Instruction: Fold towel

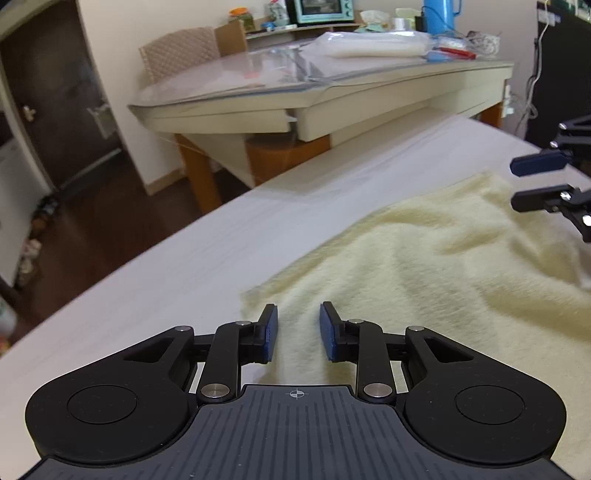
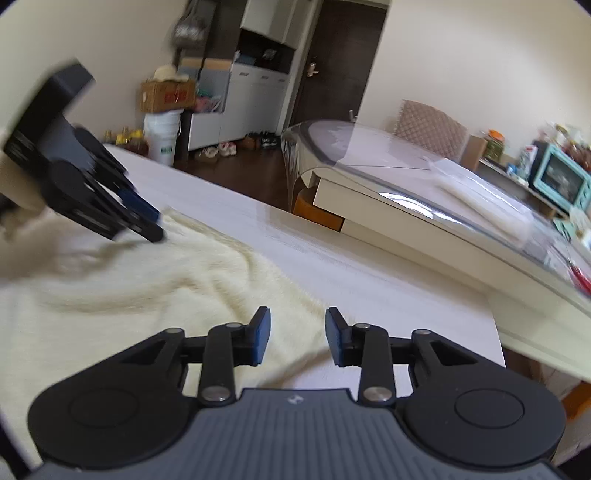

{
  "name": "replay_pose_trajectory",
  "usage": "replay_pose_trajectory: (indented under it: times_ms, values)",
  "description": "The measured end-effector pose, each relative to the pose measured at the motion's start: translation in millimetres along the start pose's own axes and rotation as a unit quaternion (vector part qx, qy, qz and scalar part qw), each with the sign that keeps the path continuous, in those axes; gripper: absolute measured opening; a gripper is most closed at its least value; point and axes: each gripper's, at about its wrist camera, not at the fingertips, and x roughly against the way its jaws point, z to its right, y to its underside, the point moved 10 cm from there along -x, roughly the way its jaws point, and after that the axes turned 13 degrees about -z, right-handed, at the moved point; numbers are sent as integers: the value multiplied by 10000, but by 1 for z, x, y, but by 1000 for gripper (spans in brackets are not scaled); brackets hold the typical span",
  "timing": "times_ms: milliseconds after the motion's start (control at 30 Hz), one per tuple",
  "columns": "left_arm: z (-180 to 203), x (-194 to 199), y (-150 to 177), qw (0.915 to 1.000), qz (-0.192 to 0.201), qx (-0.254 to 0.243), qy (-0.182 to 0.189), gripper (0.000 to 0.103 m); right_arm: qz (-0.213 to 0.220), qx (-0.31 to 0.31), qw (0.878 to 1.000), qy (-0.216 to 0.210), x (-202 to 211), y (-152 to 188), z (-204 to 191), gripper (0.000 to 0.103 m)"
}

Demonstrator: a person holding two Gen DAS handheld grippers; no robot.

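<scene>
On the white table (image 1: 155, 273) lies the rumpled cream towel (image 1: 424, 266). Left gripper (image 1: 298, 328) and right gripper (image 2: 297, 336) hover over its far corners, jaws narrowly parted, empty. Best to pinch both corners evenly before lifting.

**Left gripper parted over a rumpled yellow towel**

The left gripper (image 1: 298, 329) hangs low over the near edge of a pale yellow towel (image 1: 424, 258), its blue-padded fingers (image 1: 269, 334) standing apart with only towel pile showing in the gap; nothing is pinched. The towel lies wrinkled on a white table (image 1: 166, 280), its left edge just beside the fingers. At the right border the right gripper (image 1: 517, 184) reaches in above the towel's far corner, its two fingers apart. Beyond stands a cream desk (image 1: 295, 107) with a clear cover, a teal oven (image 1: 321, 11) and a blue jug (image 1: 439, 14) behind it, and a dark door (image 1: 55, 103) at left.
</scene>
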Motion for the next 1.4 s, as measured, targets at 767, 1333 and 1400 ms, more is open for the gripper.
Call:
replay_pose_trajectory:
  times_ms: [767,1333,1400]
  values:
    - [-48,-5,3,9958,-57,607,-688,36,23,823,9950,557,-74,-36,38,42]
    - [-6,48,33,9944,101,974,-387,47,1034,1021,9893,-145,85,58,2,46]
    - [1,51,39,9944,97,1006,-309,52,949,1261,9873,-177,105,83,-11,46]
